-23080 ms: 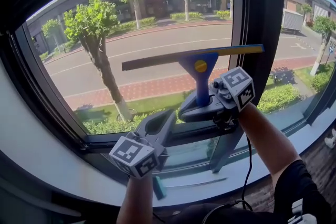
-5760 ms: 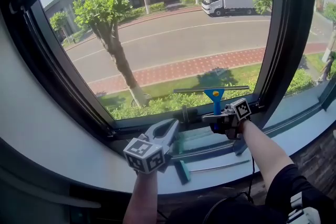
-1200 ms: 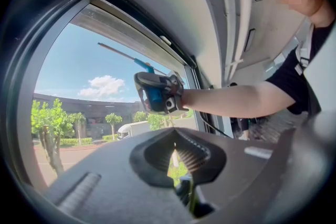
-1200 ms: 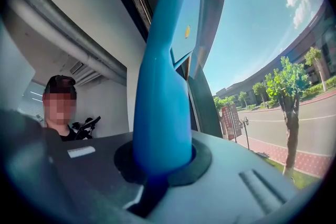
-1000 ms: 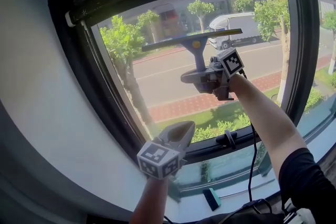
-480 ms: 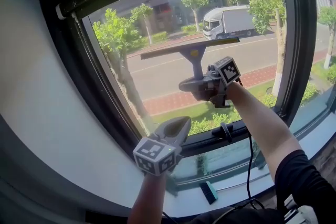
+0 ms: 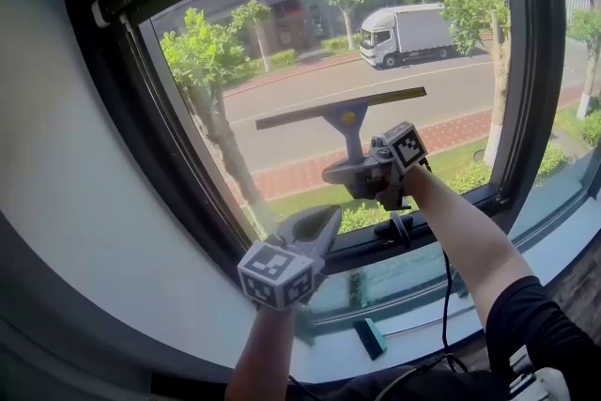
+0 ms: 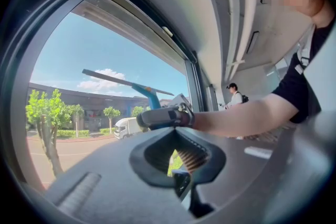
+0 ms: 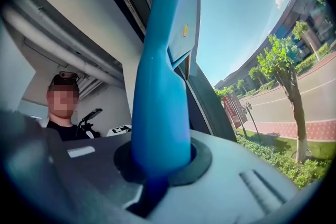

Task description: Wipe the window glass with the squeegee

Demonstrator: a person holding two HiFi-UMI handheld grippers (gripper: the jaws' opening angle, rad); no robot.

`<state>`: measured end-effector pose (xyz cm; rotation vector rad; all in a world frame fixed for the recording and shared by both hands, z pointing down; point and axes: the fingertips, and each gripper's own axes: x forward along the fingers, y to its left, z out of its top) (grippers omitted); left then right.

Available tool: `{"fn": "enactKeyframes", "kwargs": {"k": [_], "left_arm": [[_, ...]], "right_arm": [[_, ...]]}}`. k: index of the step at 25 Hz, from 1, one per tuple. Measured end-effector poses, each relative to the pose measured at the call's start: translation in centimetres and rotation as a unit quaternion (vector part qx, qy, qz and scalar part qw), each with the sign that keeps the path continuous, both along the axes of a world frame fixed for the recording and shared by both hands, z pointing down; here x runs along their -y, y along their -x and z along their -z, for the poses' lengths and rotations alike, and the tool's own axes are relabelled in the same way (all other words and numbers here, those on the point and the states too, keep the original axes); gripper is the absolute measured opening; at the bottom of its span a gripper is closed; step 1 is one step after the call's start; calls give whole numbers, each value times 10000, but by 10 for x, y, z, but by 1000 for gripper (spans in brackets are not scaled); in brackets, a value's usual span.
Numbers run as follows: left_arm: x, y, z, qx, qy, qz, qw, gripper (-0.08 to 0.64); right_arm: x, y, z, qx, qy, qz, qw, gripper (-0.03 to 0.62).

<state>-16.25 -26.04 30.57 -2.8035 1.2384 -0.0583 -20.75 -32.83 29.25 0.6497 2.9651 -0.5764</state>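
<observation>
The left claw (image 7: 319,219) is held low at the near left, beside the lower edge of the frame (image 7: 155,136). Its jaws are closed tip to tip and nothing is gripped; only an oval gap is left behind the tips. The squeegee (image 7: 346,113) is positioned to the right and higher, at mid-height of the glass (image 7: 282,61). Its blade is set almost level, slightly raised at the right end, with the blue handle pointing down. Contact between blade and glass cannot be confirmed. The handle is clamped in the right claw (image 7: 362,176), whose jaws are closed tightly around it. A white truck (image 7: 406,31) is seen outside at the far right.
</observation>
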Motion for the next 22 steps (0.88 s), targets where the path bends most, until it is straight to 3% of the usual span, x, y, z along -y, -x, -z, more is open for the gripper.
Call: {"fn": "enactKeyframes", "kwargs": {"k": [14, 22], "left_arm": [[5, -2, -13, -17, 135, 36, 9999, 2], [7, 2, -18, -17, 171, 93, 9998, 3]], "right_arm": [[-12, -4, -75, -144, 679, 102, 9975, 17], [-24, -5, -108, -197, 1294, 175, 9912, 17]]}}
